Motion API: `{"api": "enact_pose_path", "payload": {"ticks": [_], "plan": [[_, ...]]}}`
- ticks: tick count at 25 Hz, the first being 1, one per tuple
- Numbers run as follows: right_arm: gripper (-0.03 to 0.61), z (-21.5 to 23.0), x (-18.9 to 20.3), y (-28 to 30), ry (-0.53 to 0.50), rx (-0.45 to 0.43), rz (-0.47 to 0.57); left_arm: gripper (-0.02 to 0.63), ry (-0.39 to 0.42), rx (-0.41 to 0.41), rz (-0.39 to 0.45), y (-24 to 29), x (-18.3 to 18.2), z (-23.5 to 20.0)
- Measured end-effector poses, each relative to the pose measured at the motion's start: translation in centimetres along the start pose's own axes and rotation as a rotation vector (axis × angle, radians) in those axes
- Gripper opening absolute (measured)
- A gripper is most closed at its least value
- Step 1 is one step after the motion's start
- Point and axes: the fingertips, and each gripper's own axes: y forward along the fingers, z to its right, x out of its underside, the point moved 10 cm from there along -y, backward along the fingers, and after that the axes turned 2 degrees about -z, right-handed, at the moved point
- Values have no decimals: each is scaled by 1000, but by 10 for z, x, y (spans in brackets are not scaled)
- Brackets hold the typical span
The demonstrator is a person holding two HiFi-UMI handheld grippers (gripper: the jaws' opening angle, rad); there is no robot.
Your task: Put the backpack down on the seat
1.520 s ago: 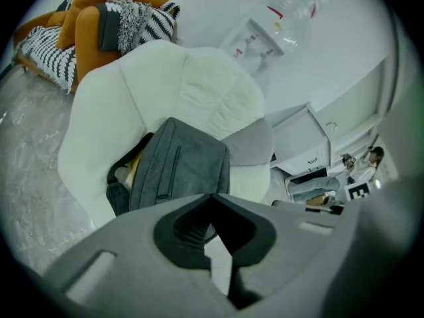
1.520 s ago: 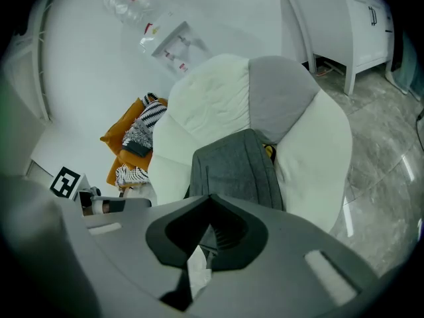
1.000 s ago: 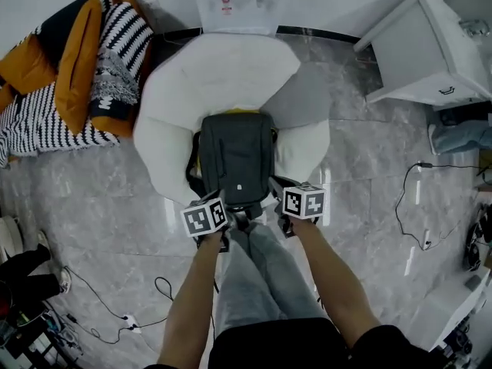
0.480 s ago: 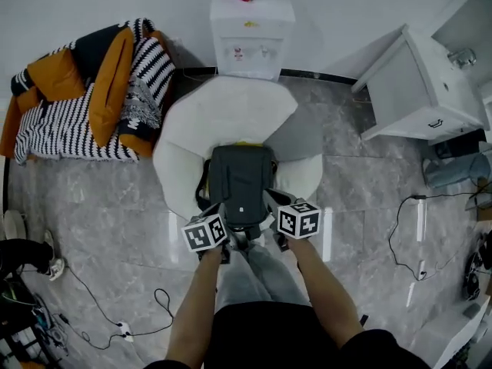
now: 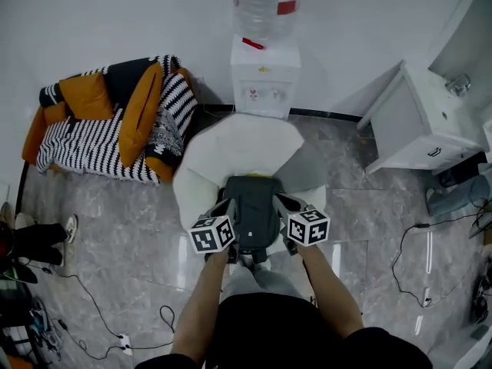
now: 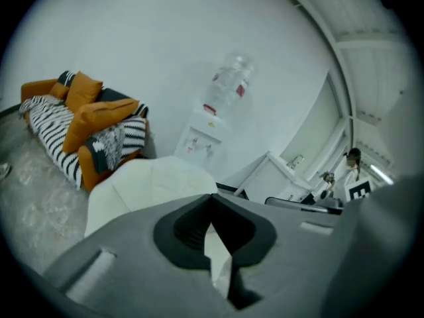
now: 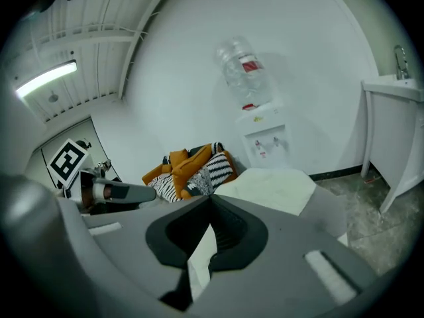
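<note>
Grey stone floor (image 5: pixel 115 221) is stretching out to a white wall. A sofa (image 5: pixel 92 133) piled with striped and orange cushions is sitting far left, and a white cabinet (image 5: pixel 419 121) is standing far right.

Between them, close to me, the white padded seat (image 5: pixel 246 148) is carrying the dark backpack (image 5: pixel 252 215). It is lying flat on the near part of the cushion, lengthwise toward me.

My left gripper (image 6: pixel 212 207) is pressed together with nothing between its jaws, only the pale seat showing past them. My right gripper (image 7: pixel 211 205) is likewise closed and empty. Both are hovering at the near end of the backpack, one at each side.

I am judging the backpack as soft and floppy, moderately heavy if packed, and not slippery or fragile. It should sag unless it is taken at two points, so I would take hold of a carrying loop or strap, though I cannot pick those out from here.

As a container it is looking closed, and I cannot tell what is inside. Beyond the seat, the water dispenser (image 5: pixel 265 79) is carrying a clear bottle (image 5: pixel 261 6), and I cannot tell how full it is.
</note>
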Motion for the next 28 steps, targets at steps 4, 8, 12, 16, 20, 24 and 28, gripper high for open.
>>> {"api": "enact_pose_path", "payload": {"ticks": [4,8,12,16,20,24,28], "plan": [[2,-3,-40,-16,-28,-9,106,0,155,26,107,-11,-55,29],[2,-8,-75,-30,-71,-12,176,0,233,49,203,-20,-90,59],[2,-19,-109,-37,-138,-10,247,0,316,76,274,-29,-112,84],[2,-36,-138,-50,-294,37,312,0,317,99,427,-52,-133,109],[0,-52,-161,-63,-404,27,410,0,359,57,548,-69,-152,126],[-2,-65,-180,-75,-470,53,483,-2,390,-7,586,-72,-160,130],[-2,-70,-191,-77,-495,64,519,-2,390,27,625,-71,-160,132]]}}
